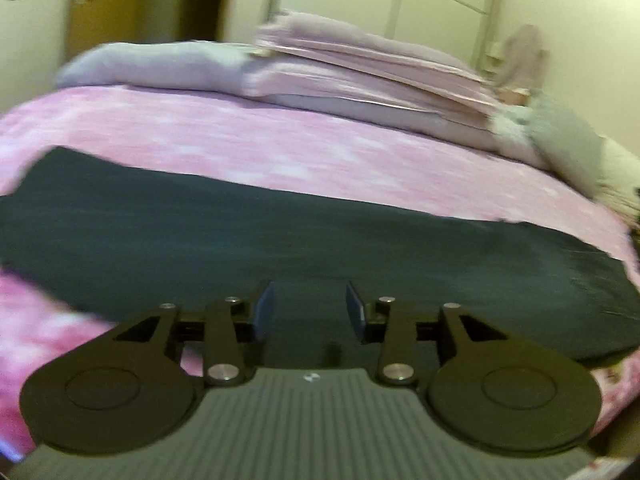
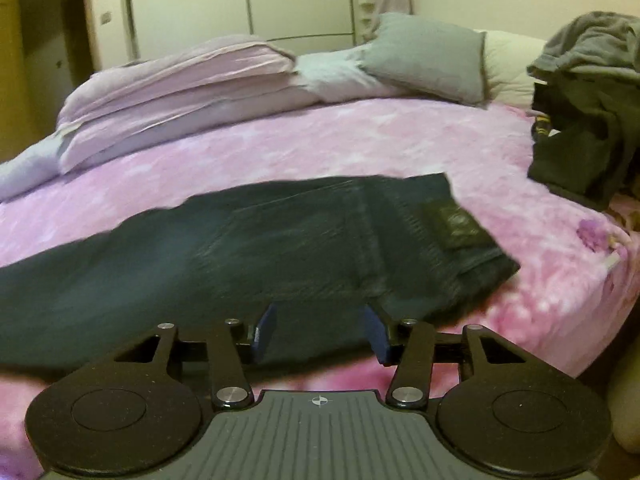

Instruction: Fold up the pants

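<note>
Pants (image 2: 256, 248) lie flat across the near part of the bed (image 2: 360, 148), waistband end (image 2: 460, 224) to the right, legs running left. Stacked folded bedding (image 2: 180, 92) sits behind them at the far side, a pillow (image 2: 428, 56) to its right. A heap of clothes (image 2: 588, 108) sits on the bed's right edge. A wardrobe (image 2: 240, 4) stands behind the bed.

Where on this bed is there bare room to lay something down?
A wide bare strip of pink bedspread runs between the dark pants and the folded lilac bedding. It is crowded at the right edge, where a heap of dark clothes sits, and along the pillows.
</note>
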Demonstrator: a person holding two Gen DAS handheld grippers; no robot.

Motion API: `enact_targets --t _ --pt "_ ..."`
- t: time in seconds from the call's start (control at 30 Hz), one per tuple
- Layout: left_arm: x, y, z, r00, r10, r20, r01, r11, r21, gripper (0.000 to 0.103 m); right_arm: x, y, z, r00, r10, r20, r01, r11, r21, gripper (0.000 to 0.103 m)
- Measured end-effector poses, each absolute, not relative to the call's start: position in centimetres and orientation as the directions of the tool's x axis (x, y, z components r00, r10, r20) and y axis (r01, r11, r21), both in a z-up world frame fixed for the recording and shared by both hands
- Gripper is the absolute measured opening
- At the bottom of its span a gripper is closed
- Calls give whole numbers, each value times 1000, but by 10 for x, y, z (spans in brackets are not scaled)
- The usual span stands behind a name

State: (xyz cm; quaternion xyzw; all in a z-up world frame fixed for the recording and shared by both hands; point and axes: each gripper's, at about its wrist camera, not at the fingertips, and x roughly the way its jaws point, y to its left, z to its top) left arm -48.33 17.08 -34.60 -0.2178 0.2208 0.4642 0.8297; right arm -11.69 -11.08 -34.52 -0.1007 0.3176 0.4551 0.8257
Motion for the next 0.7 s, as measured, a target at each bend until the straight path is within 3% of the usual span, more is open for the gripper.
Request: enact_targets --t 0.17,0.27,0.43,0.7 --pt "-533 170 -318 376 692 -617 -919 365 -150 38 -160 -128 -323 332 725 -603 -819 539 197 62" --pt "-538 148 -299 394 676 -623 -904 408 -129 54 -187 -135 -313 271 741 -614 -834 499 235 68" --pt "-530 95 -280 440 638 -633 -866 488 -110 66 -223 -138 -298 238 737 -632 -883 435 175 69" --pt "-514 40 -270 455 596 -661 -817 575 -44 71 -249 -158 -290 240 730 -640 -898 417 139 70"
